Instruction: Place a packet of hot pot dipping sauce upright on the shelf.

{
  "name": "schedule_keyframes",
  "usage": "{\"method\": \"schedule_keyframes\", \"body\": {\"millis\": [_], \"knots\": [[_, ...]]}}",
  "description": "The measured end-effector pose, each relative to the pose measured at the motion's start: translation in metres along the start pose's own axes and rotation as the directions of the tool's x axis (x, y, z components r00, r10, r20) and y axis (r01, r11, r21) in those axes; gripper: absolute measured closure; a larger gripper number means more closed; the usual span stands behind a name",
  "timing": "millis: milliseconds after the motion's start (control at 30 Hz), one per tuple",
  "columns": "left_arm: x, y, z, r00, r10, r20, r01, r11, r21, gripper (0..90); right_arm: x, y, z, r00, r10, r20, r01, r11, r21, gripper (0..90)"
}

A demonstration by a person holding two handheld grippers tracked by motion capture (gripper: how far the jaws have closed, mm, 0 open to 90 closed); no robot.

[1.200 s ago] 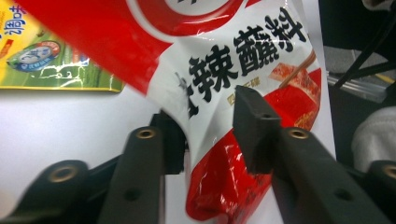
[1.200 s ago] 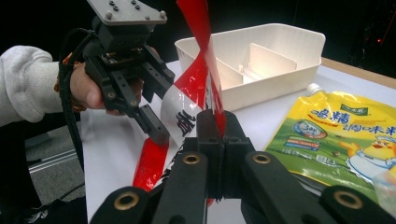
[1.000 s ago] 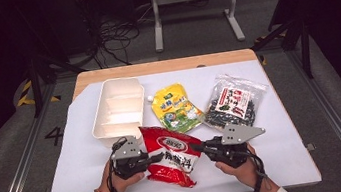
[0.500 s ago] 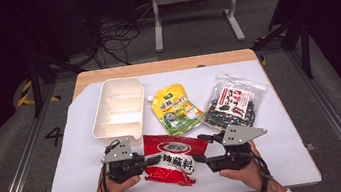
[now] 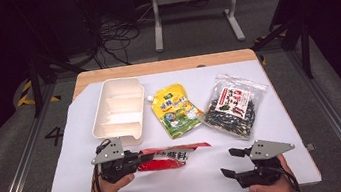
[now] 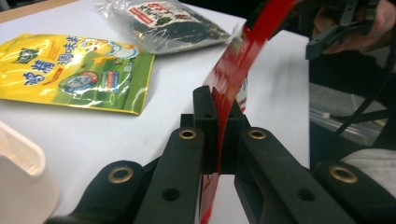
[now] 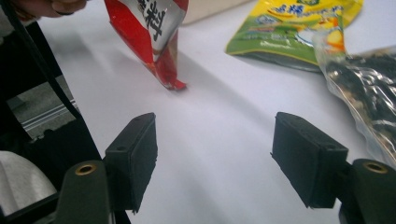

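**Red packet pinched at one end, other end let go**

Left gripper (image 5: 134, 160), near the front left of the white counter (image 5: 286, 110): jaws pressed tight on the edge of the red packet (image 5: 169, 156), as seen in the left gripper view, with the red film (image 6: 238, 70) running up from between the black pads toward the far side. From the high view, packet stretched out lengthwise to the right of that gripper, low over the counter, printed face up, free end pointing toward the counter's middle. Whether resting on the surface or held just above it, cannot tell.

Right gripper (image 5: 232, 163), near the front right corner, well apart from the packet: jaws spread wide after just having been opening, nothing between them, only bare counter beyond the pads (image 7: 140, 154) in the right gripper view. Red packet (image 7: 154, 32) visible farther off there, hanging from the other hand, its lower corner close to the surface.

Behind the packet, a white divided tray (image 5: 117, 111) at the left, just beyond the left gripper. Beside the tray, a yellow pouch (image 5: 176, 110) lying flat near the middle. To the right of that, a clear bag of dark contents (image 5: 233, 105) with a red-and-white label, also flat.
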State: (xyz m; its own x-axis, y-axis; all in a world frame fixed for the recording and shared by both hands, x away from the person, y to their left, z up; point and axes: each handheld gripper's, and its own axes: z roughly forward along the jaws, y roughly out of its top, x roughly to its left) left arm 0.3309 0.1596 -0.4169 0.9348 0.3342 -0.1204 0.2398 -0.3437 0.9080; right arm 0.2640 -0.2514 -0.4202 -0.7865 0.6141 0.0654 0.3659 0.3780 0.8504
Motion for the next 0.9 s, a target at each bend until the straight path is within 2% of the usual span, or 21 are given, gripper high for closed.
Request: {"method": "schedule_keyframes", "body": {"millis": [100,133,233,267,300,367,467,533,667,767,800,867,900], "knots": [[0.003,0.000,0.001,1.0000,-0.005,-0.006,0.005,1.0000,0.000,89.7,-0.004,-0.002,0.003,0.9987,0.050,-0.012,-0.050,0.998,-0.030,33.3],[0.003,0.000,0.001,1.0000,-0.005,-0.006,0.005,1.0000,0.001,89.7,-0.004,0.001,0.009,0.9982,0.057,-0.020,-0.057,0.998,-0.036,33.5],[0.003,0.000,0.002,0.9999,-0.002,0.011,0.002,1.0000,-0.001,89.6,0.001,0.011,0.024,0.9987,0.035,-0.037,-0.037,0.998,-0.056,42.0],[0.003,0.000,0.002,0.9999,-0.002,0.011,0.002,1.0000,-0.001,89.6,0.001,0.011,0.024,0.9987,0.035,-0.037,-0.037,0.998,-0.056,42.0],[0.001,0.000,0.003,0.9999,0.001,0.016,-0.001,1.0000,-0.001,89.6,0.003,0.015,0.029,0.9984,0.027,-0.049,-0.030,0.998,-0.062,43.5],[0.000,0.000,0.003,0.9999,0.005,0.015,-0.005,1.0000,0.001,89.5,0.009,0.025,0.039,0.9964,0.011,-0.084,-0.018,0.996,-0.092,53.6],[0.001,-0.001,0.003,0.9998,-0.002,0.020,0.002,1.0000,-0.001,89.2,0.019,0.037,0.052,0.9912,-0.031,-0.129,0.015,0.993,-0.121,59.7],[0.000,-0.002,0.003,0.9996,0.006,0.026,-0.006,1.0000,0.002,89.1,0.025,0.044,0.058,0.9917,-0.050,-0.118,0.036,0.992,-0.120,63.0],[-0.003,-0.001,0.005,0.9978,0.022,0.062,-0.022,0.9998,0.002,87.6,0.026,0.050,0.071,0.9911,-0.056,-0.120,0.042,0.992,-0.121,73.7],[-0.003,0.000,0.007,0.9980,0.030,0.055,-0.031,0.9993,0.020,86.6,0.024,0.048,0.075,0.9905,-0.057,-0.125,0.043,0.993,-0.108,83.5],[-0.002,-0.001,0.007,0.9980,0.029,0.055,-0.030,0.9993,0.020,87.1,0.023,0.046,0.075,0.9892,-0.065,-0.132,0.052,0.994,-0.100,85.3],[-0.002,-0.002,0.006,0.9982,0.030,0.052,-0.031,0.9992,0.024,87.8,0.022,0.041,0.075,0.9906,-0.078,-0.113,0.070,0.995,-0.068,85.7],[-0.002,-0.002,0.006,0.9982,0.029,0.052,-0.030,0.9993,0.023,87.7,0.020,0.037,0.075,0.9927,-0.070,-0.098,0.065,0.996,-0.053,84.0]]}}
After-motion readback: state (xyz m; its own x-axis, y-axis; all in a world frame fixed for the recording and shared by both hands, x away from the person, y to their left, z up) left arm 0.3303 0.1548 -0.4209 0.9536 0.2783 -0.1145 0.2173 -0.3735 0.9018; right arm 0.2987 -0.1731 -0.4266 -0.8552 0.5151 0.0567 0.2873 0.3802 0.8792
